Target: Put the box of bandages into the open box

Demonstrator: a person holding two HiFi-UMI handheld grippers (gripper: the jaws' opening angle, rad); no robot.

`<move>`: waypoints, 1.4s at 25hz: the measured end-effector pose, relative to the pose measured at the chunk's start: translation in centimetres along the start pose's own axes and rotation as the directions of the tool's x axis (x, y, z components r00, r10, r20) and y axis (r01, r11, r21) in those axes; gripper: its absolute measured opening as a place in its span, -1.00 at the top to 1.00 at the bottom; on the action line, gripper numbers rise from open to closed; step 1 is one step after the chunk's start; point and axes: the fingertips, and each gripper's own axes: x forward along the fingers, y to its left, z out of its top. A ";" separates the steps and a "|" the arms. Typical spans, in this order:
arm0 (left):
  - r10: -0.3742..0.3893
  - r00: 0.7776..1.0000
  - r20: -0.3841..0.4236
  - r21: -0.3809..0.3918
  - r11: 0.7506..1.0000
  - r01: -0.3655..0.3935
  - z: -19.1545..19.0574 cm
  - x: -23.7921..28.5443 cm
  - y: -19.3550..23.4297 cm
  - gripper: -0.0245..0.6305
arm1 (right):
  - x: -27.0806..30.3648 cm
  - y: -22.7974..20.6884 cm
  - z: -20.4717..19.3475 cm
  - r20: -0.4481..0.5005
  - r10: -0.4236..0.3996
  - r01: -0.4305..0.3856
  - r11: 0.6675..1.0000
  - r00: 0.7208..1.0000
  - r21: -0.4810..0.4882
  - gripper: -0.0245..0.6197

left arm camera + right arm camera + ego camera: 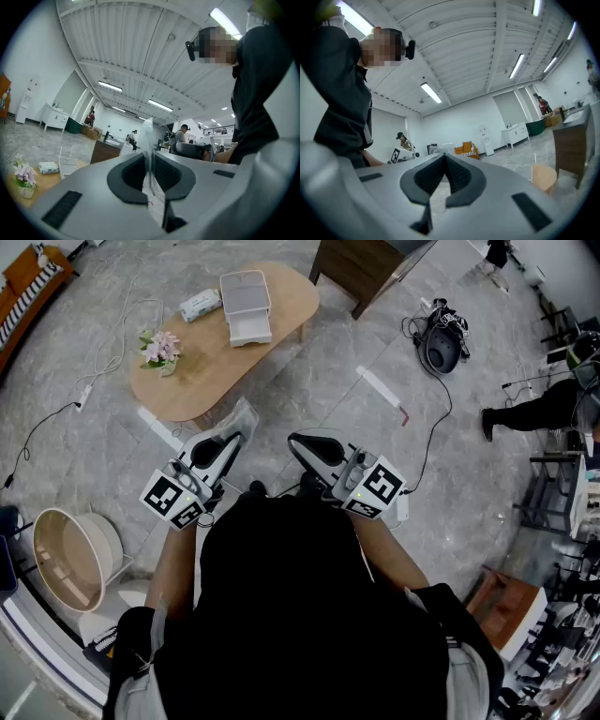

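Observation:
The box of bandages (199, 304), small and pale, lies on the oval wooden table (211, 376), far ahead of me. Beside it stands the open box (246, 306), white with its lid up. In the left gripper view the box of bandages (48, 167) and the open box (68, 161) are small at lower left. My left gripper (236, 432) is held near my chest, shut on a thin piece of clear plastic (148, 140) that sticks up between its jaws. My right gripper (300, 442) is next to it, shut, with nothing in it (444, 161).
A small pot of pink flowers (161, 349) sits on the table's left end. A dark wooden cabinet (367, 268) stands behind the table. Cables, a white strip (384, 395) and a black device (441, 343) lie on the floor. A round tub (70, 559) is at my left.

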 end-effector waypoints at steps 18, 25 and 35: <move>-0.005 1.000 -0.027 -0.003 1.000 0.005 -1.5 -0.5 -0.2 0.82 | 1.5 0.5 -0.5 -0.004 0.029 -0.029 0.999 1.000 -0.016 0.89; -0.004 1.000 -0.031 -0.024 1.000 0.003 -1.4 0.7 -0.2 0.82 | 0.6 -0.2 0.4 0.013 0.030 -0.030 0.999 0.999 -0.012 0.89; 0.024 0.998 -0.065 -0.053 0.998 -0.027 -2.5 3.7 -0.3 0.82 | -2.6 -4.1 0.1 -0.026 -0.038 0.039 0.999 0.999 0.007 0.89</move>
